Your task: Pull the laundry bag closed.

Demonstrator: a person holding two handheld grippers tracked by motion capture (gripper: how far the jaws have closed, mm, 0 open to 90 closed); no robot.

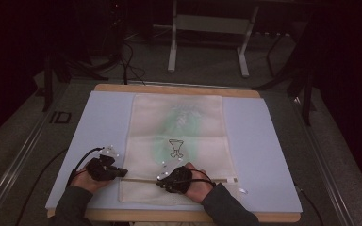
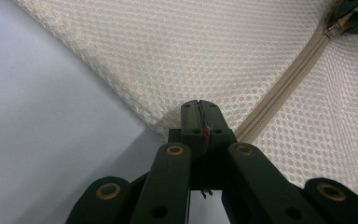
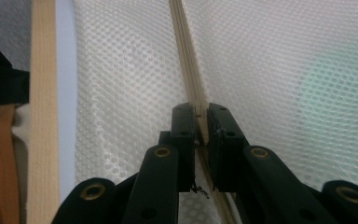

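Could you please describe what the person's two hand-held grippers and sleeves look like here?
Both grippers, left and right, are black, with linkage arms joined by brass-ringed pivots and two blocky black jaws. Each carries a pale grey three-cornered plate dotted with small white markers on top. A thin black cable trails from the left one. The person wears dark grey-green long sleeves.

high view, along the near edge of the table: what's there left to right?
Left gripper, shut on the corner of the cream mesh zip bag → beige zipper → right gripper, shut on the zipper → bare lilac mat.
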